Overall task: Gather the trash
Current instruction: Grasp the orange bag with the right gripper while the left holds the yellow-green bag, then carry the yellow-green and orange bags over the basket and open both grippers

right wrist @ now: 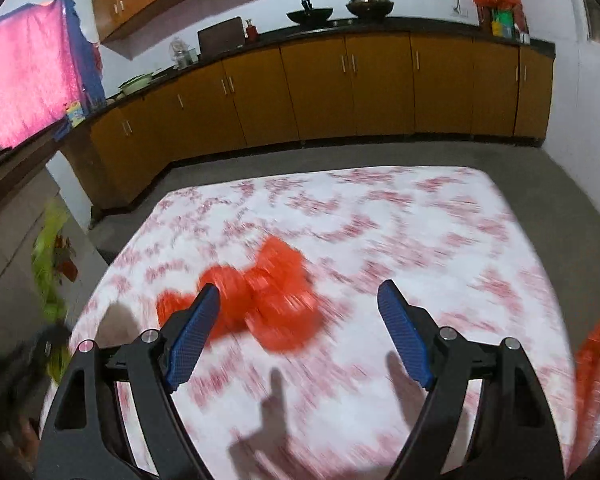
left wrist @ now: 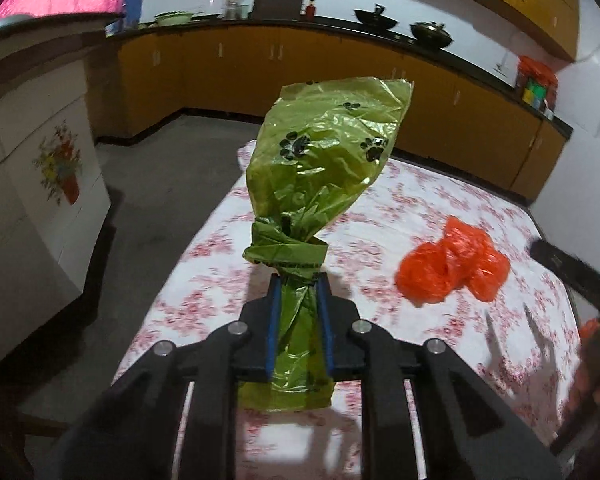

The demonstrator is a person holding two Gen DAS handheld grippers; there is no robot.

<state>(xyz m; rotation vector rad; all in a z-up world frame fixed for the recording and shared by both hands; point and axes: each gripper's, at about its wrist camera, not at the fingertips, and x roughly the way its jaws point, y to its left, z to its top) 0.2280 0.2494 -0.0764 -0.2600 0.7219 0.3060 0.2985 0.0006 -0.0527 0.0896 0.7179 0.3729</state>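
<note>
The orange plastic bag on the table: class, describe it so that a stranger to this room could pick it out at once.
Find the table with the white cloth printed in red flowers, in front of the yellow cabinets. On the cloth lies the orange plastic bag, crumpled into lobes. Unlike the green bag with black paw prints, it is plain, and no gripper holds it.

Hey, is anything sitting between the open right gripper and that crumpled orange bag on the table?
Nothing visible does. The right gripper is open, and the orange plastic bag lies on the floral tablecloth just ahead, partly behind its left finger.
</note>
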